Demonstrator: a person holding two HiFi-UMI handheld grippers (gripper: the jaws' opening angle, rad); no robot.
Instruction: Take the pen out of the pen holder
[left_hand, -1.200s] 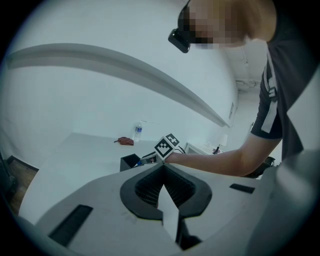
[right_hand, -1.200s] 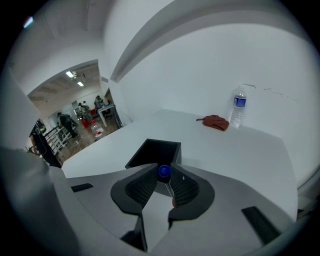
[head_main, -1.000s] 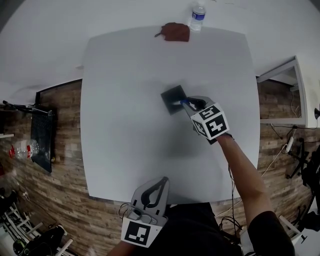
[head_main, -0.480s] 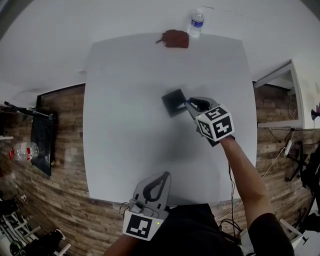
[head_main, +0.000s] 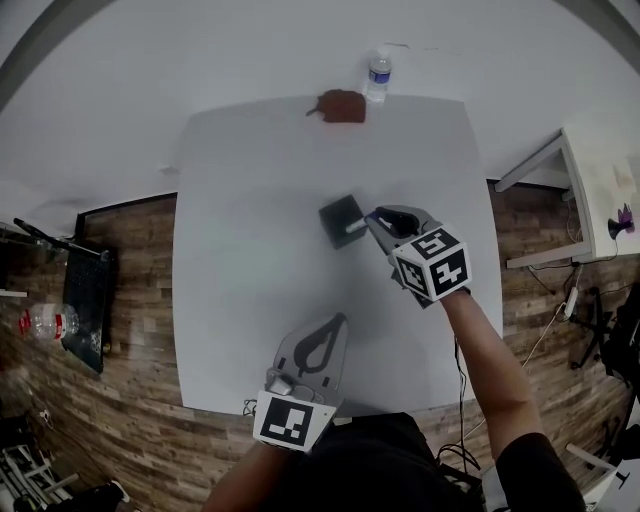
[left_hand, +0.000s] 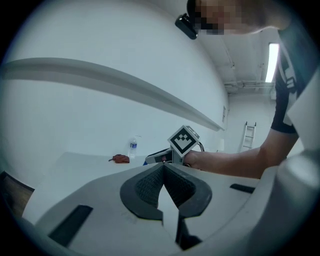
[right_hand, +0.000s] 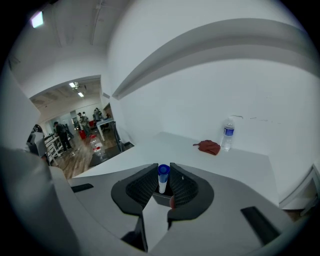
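The right gripper (right_hand: 163, 186) has its jaws closed on the pen (right_hand: 163, 172), which stands upright between the pads, blue cap up, its long axis running straight down into the dark pen holder (head_main: 340, 218) at mid-bench. Its lower end looks to sit inside the holder, so the way out is probably straight up along that axis. The left gripper (head_main: 336, 324), jaws pressed together on nothing, hangs over the near edge of the bench (head_main: 240, 230), well apart from the holder.

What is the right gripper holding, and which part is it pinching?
The right gripper holds the pen by its upper end, just below the blue cap.
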